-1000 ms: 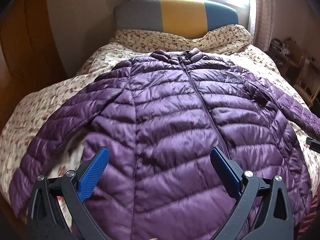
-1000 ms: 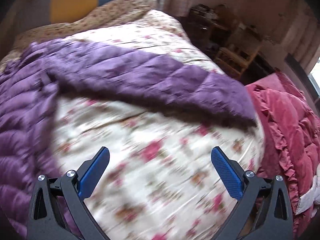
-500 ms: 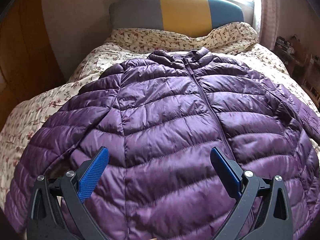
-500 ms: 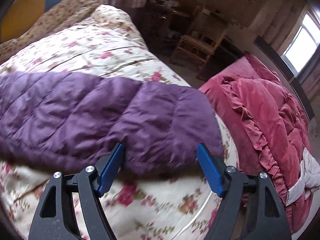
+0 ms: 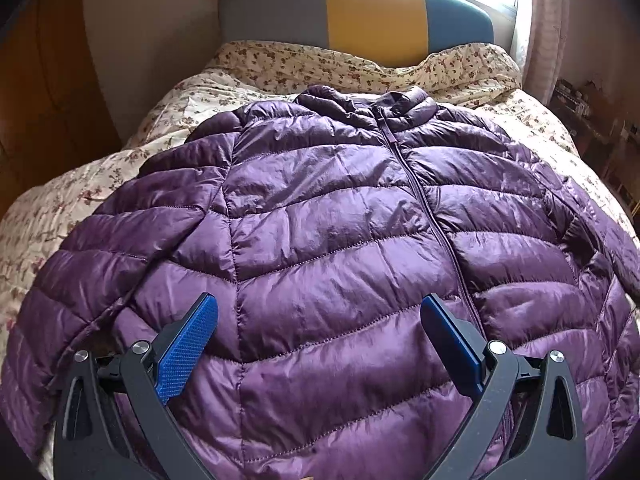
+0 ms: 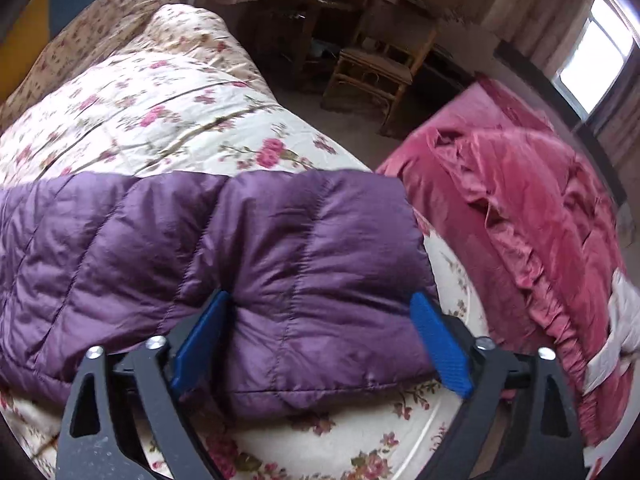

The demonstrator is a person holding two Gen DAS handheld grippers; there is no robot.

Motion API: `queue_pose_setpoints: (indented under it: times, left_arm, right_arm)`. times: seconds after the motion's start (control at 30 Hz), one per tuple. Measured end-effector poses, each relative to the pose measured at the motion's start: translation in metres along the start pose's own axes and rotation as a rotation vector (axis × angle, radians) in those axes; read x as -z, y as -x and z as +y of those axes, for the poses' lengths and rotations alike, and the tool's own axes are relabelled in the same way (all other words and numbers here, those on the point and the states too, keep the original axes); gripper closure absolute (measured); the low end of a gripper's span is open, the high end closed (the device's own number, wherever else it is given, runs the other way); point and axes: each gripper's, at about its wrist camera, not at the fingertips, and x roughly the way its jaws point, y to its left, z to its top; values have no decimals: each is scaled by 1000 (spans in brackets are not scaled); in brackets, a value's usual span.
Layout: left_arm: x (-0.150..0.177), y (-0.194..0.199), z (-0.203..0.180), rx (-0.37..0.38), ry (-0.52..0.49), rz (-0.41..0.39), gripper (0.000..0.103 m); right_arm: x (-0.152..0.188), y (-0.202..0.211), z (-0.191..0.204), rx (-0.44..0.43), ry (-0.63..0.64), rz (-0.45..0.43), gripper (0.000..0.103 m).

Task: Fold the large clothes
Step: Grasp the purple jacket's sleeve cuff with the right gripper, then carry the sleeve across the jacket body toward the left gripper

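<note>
A floral-quilted bed [image 5: 100,184] carries the purple down jacket [image 5: 328,240], spread flat and zipped, collar toward the headboard [image 5: 360,12], hem at the foot edge. Its sleeve [image 6: 248,248] stretches out to the bed's right edge, beside a red bedspread [image 6: 540,220]. The step in hand looks like the first fold: taking that sleeve. The right gripper [image 6: 320,312] straddles the cuff end, fingers opening wide, pads not pressing. The left gripper [image 5: 318,312] hovers over the lower front, fingers wide, holding nothing. Next, the right must close and carry the sleeve across the chest.
</note>
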Motion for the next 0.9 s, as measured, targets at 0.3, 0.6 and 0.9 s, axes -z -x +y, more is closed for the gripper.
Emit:
queue_pose_setpoints:
  times: [0.3, 0.6, 0.9]
  left_arm:
    - [-7, -7, 11, -3, 36, 8, 3]
    - [-11, -5, 17, -15, 32, -1, 3]
    - [-27, -19, 24, -24, 42, 4, 3]
  right_arm:
    - [-1, -2, -10, -146, -38, 6, 46]
    - [-4, 30, 30, -171, 42, -76, 88]
    - [-13, 92, 113, -260, 189, -232, 89]
